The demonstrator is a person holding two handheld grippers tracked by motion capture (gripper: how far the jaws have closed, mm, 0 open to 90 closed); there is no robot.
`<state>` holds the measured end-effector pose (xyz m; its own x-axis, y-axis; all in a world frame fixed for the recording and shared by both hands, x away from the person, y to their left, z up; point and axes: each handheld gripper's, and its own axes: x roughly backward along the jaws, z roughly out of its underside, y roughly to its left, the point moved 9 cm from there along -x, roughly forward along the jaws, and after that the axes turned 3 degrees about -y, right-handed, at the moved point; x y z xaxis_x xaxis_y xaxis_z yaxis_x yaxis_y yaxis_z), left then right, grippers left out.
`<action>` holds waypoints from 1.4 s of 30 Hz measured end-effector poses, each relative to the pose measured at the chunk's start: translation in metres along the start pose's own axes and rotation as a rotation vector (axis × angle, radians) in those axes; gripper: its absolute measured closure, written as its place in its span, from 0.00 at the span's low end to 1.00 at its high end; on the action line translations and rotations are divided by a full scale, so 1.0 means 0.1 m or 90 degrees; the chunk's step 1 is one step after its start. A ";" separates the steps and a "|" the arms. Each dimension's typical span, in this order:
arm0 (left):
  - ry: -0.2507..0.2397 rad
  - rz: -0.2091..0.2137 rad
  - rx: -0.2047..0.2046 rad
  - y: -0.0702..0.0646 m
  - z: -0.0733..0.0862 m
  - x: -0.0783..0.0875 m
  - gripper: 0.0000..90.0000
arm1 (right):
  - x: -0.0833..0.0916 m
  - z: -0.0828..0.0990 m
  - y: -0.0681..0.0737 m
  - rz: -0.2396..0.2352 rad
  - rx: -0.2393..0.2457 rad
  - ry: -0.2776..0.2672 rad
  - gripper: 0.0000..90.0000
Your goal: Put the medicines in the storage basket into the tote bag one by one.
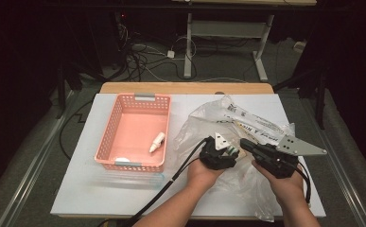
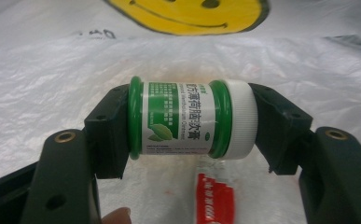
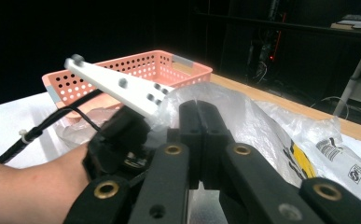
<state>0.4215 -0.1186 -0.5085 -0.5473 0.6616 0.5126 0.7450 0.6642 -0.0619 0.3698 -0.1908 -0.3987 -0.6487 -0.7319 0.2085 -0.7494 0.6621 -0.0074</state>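
Your left gripper (image 2: pixel 190 121) is pinching a small green jar (image 2: pixel 187 119) end to end: one jaw presses its green base, the other its white ribbed cap, so the jar lies sideways between the pads with its green-and-white label facing the left gripper view. Below and behind the jar in that view lies the crinkled clear plastic bag (image 2: pixel 52 84), with a yellow smiley print near the top edge and a red-and-white packet (image 2: pixel 215 198) showing under the film below the jar. In the high view your left gripper (image 1: pixel 229 152) sits over the left part of the plastic bag (image 1: pixel 209 116), near the middle of the white table (image 1: pixel 76 189), and the jar (image 1: pixel 231 152) shows as a small green and white spot at its tip. Your right gripper (image 1: pixel 245 144) is just beside it on the right, its tip close to the jar, with the jaws pressed together; in the right gripper view the two black jaws meet with a fold of bag film (image 3: pixel 243 116) at their tips, though you cannot tell for sure whether film is caught between them. The pink basket (image 1: pixel 109 132) stands to the left of the bag, apart from both grippers, and holds a small white bottle (image 1: pixel 157 142) near its right wall.
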 end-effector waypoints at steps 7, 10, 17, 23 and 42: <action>0.021 -0.009 0.023 0.12 0.05 -0.10 0.39 | -0.02 0.02 0.00 0.000 -0.001 0.004 1.00; 0.032 -0.014 0.024 0.15 0.06 -0.13 0.39 | -0.03 0.03 -0.01 0.000 0.000 0.004 1.00; 0.006 -0.025 0.068 0.14 0.03 -0.25 0.39 | -0.04 0.05 -0.03 0.003 -0.002 0.009 1.00; 0.013 -0.028 0.063 0.15 0.03 -0.29 0.39 | -0.04 0.05 -0.03 0.003 -0.003 0.007 1.00; 0.023 -0.017 0.063 0.15 0.04 -0.30 0.35 | -0.03 0.05 -0.04 0.004 -0.003 0.007 1.00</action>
<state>0.4476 -0.1269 -0.5276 -0.5508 0.6314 0.5459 0.6878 0.7138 -0.1316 0.3743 -0.1920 -0.4043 -0.6516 -0.7261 0.2195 -0.7450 0.6671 -0.0049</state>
